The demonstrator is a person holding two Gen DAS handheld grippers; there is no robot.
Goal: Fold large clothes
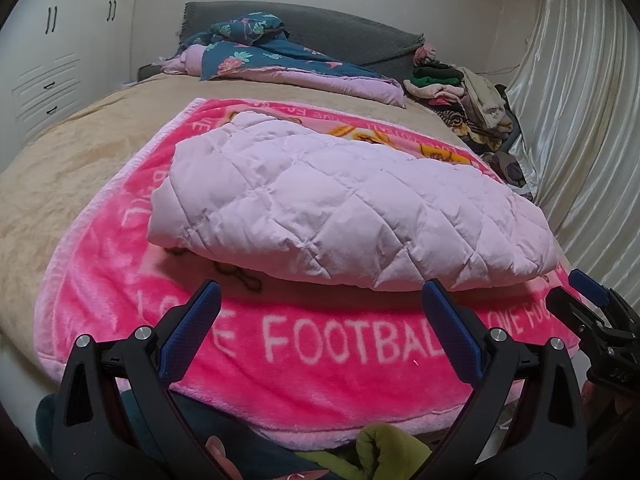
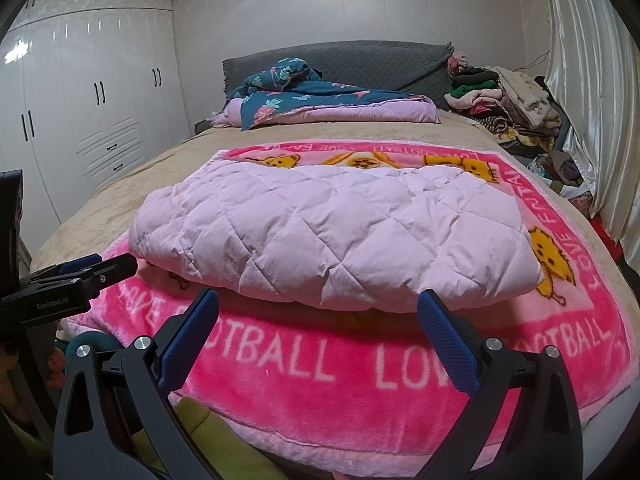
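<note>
Folded lilac quilted garment (image 1: 352, 208) lies centred on the pink blanket (image 1: 320, 364) on the bed (image 1: 60, 176), at 12 o'clock just beyond both tongs: left gripper (image 1: 320, 324) and right gripper (image 2: 318, 328) each spread wide, holding nothing, clear of the garment.

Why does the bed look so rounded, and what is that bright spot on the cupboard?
Fisheye lenses bow both wrist views, curving the tan bedspread and darkening corners; in the right wrist view, lamp glare flares on the glossy white wardrobe; the pale pink quilted garment stays sharp.
</note>
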